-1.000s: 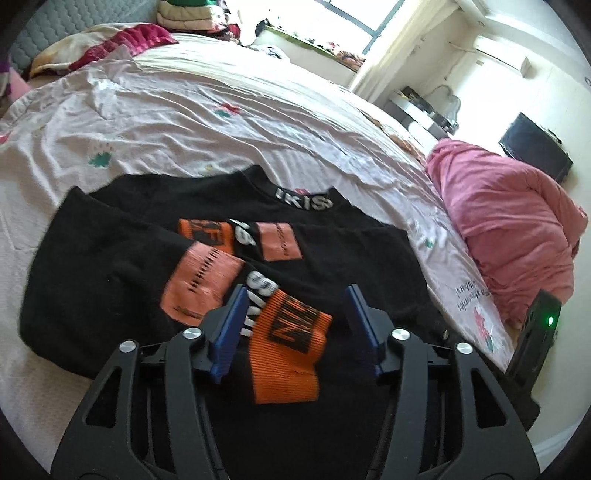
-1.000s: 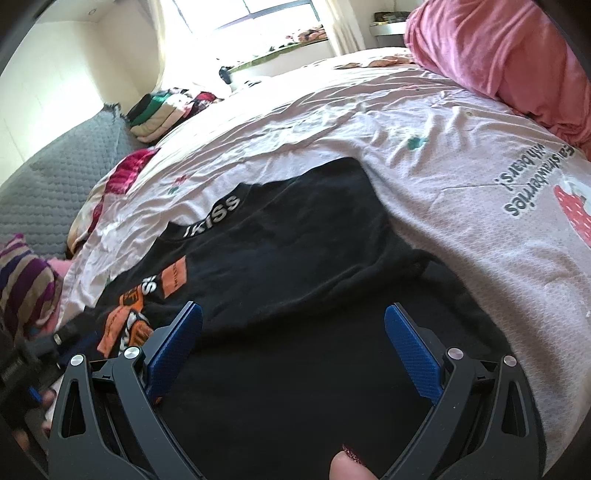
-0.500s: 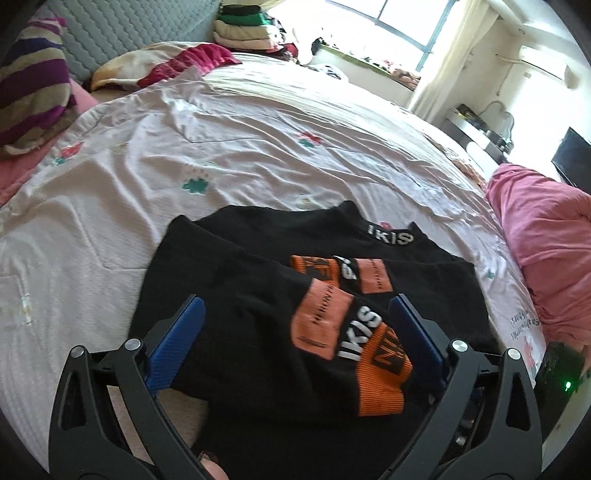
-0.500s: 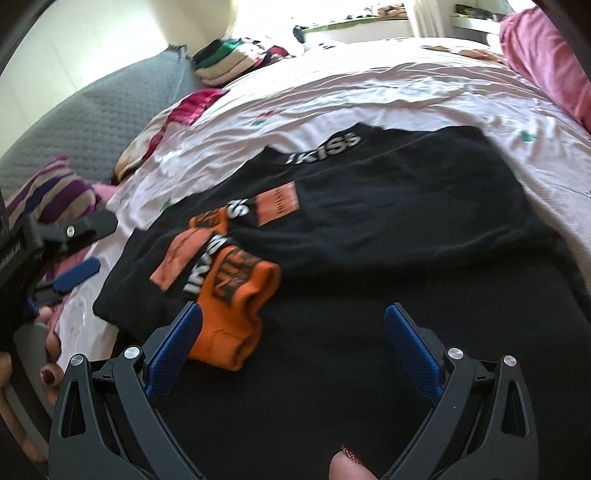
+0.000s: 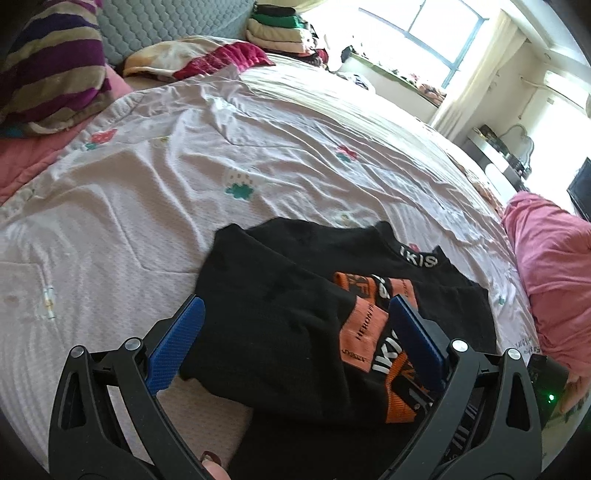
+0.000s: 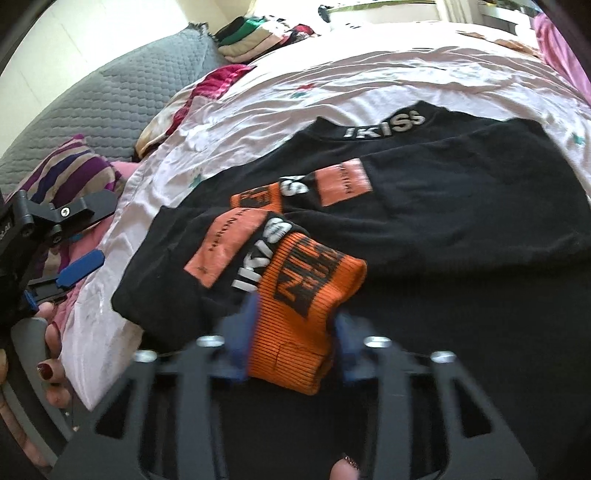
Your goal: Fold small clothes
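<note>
- We see a black sweater lying flat on a bed covered with a pale pink sheet; its collar reads "IKISS" in white letters.
- Both sleeves are folded across the sweater's front, and the orange cuff of the upper sleeve lies on top of the body.
- Our right gripper is blurred in its own view. Its blue fingers sit on either side of the orange cuff, narrowed around it, but we cannot tell whether they grip it.
- Our left gripper has its blue fingers spread wide, holding nothing, above the sweater's folded left edge.
- In the right wrist view, the left gripper appears at the bed's edge beside the sweater.
- A striped pillow lies near the grey quilted headboard.
- A pile of folded clothes sits at the far corner.
- A pink blanket is heaped on the sweater's other side.
</note>
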Demonstrator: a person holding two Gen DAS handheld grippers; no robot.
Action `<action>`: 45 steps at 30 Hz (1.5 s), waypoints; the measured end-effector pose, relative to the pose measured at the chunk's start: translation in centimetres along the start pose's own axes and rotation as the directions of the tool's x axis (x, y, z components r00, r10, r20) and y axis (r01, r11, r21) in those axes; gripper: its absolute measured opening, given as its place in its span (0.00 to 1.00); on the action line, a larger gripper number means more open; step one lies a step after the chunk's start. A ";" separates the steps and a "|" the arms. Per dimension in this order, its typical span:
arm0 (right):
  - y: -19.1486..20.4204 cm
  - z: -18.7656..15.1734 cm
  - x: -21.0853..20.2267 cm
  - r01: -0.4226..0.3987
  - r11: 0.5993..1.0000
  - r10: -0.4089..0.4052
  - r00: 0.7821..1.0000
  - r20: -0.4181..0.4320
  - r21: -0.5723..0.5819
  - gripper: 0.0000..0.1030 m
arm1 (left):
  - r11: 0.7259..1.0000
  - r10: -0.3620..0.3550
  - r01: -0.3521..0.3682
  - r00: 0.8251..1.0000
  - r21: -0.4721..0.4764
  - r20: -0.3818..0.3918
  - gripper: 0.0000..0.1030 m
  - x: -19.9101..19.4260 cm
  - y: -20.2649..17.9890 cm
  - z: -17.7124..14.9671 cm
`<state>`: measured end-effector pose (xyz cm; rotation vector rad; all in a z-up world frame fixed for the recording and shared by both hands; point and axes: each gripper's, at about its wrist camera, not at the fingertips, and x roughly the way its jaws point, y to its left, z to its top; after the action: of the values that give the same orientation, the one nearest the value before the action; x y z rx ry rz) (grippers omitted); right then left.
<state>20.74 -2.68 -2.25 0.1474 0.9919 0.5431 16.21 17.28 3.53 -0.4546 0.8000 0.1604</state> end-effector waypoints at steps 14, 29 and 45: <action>3.5 5.7 -6.1 0.031 0.967 0.014 0.984 0.176 -0.252 0.06 | 0.995 -0.012 0.015 0.999 -0.103 0.036 0.91 -1.3 2.8 1.0; -1.0 9.5 -9.9 0.163 0.962 -0.098 0.955 0.280 -0.218 0.05 | 0.996 -0.027 0.031 0.998 -0.084 0.054 0.91 -1.4 2.0 1.4; -7.8 8.4 -11.1 0.238 0.967 -0.201 0.933 0.298 -0.095 0.05 | 0.999 -0.049 0.049 0.998 -0.004 0.042 0.91 0.9 -1.2 0.8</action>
<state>25.81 -13.85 7.97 -0.0034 0.6764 0.3657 17.72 16.58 3.82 -0.4737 0.7471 0.1259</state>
